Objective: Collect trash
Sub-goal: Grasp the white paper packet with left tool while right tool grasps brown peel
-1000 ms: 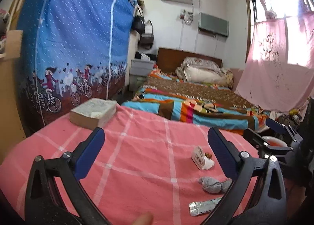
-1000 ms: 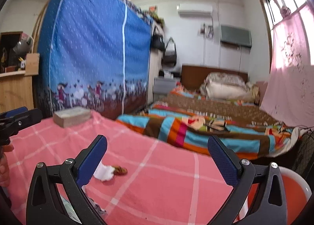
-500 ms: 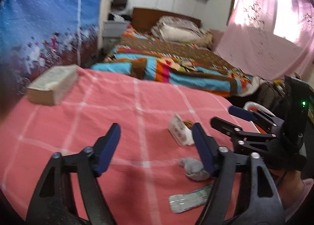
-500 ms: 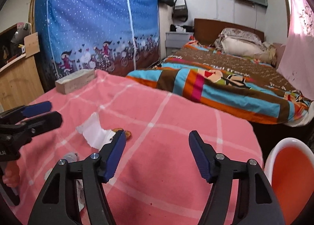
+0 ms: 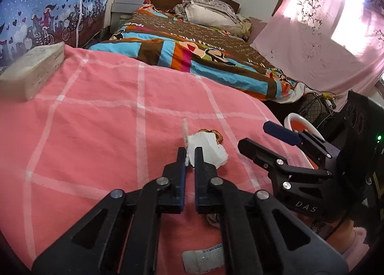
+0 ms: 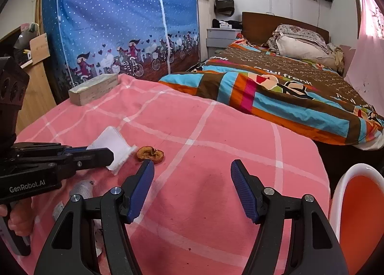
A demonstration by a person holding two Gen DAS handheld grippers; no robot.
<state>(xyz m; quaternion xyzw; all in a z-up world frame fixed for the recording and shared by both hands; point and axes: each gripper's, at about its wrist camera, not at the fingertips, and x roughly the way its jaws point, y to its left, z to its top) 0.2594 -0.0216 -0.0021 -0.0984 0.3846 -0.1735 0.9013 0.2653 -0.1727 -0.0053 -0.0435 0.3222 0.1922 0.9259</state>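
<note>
Left gripper (image 5: 190, 155) clenched on the near edge of the white paper scrap (image 5: 206, 149), which lies on the pink checked cloth (image 5: 96, 131); edge grip suits lifting. Right gripper (image 6: 192, 179) spread, unloaded, between scrap and orange bin (image 6: 357, 203).

Pink checked cloth (image 5: 100, 116) covers the table, white grid lines across it. Thick pale book (image 6: 94, 89) at the far left corner, lying flat. White paper packet (image 6: 111, 146) left of the middle of the table, a dried brown fruit slice (image 6: 150, 153) just beside it on its right, not clearly touching. Crumpled grey-white scrap (image 6: 81, 189) near the left part of the near edge. Blister pack (image 5: 204, 259) with printed foil close to the near edge.
</note>
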